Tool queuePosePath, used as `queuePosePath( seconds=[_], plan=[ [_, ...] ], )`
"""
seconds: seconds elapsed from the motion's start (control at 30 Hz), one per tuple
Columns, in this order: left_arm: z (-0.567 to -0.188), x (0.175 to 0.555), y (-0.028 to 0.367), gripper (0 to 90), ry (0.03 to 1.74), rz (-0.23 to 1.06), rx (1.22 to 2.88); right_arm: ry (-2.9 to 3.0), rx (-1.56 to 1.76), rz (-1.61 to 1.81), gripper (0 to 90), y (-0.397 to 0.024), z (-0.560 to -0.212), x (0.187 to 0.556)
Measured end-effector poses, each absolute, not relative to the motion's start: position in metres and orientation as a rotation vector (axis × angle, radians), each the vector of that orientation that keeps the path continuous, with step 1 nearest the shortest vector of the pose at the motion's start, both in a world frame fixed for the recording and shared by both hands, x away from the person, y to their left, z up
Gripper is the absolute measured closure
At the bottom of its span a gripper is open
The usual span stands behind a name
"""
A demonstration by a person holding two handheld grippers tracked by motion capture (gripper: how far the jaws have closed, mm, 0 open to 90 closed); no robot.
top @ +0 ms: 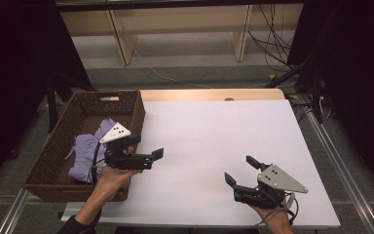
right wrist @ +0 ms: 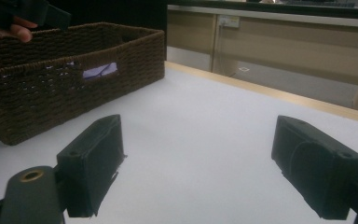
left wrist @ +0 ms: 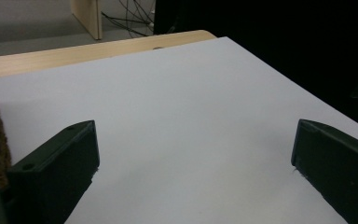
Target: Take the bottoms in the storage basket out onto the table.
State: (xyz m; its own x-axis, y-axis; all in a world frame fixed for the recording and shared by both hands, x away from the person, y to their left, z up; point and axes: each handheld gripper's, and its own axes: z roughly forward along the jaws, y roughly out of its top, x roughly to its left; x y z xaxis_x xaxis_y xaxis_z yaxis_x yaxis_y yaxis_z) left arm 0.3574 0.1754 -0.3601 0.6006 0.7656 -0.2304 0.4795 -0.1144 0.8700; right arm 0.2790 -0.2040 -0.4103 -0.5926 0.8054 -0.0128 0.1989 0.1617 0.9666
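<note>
Two grippers are in the high view, and both are empty. The left gripper (top: 143, 148) hangs just beside the near right corner of the brown wicker basket (top: 131, 109), pointing out over the white counter (top: 214, 141); in its own view the fingers (left wrist: 56, 172) stand wide apart with only bare counter between them. The right gripper (top: 238, 170) is low over the near right part of the counter, well apart from the basket, and its fingers (right wrist: 93, 163) are also spread wide, holding nothing.

The lavender cloth (top: 90, 151) lies crumpled inside the basket, on its floor toward the near side. A small piece of it is seen through the handle opening of the basket in the right gripper view.

I judge that the putting-away work is mostly done: the cloth is already in the basket and I see no other loose item on the counter. What is left seems only to draw the hands away, or to bring a new item.
</note>
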Motion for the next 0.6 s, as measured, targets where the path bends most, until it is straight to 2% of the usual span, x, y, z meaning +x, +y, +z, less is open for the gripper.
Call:
queuePosePath(
  seconds=[0.43, 0.6],
  plan=[
    [-0.353, 0.378, 0.194, 0.5, 1.094, 0.336, 1.774, 1.904, 0.954, 1.449, 17.5, -0.205, -0.411, 0.281],
    [-0.350, 0.385, 0.201, 1.4, 1.127, 0.377, 1.780, 1.908, 0.954, 1.449, 17.6, -0.205, -0.411, 0.281]
  ],
)
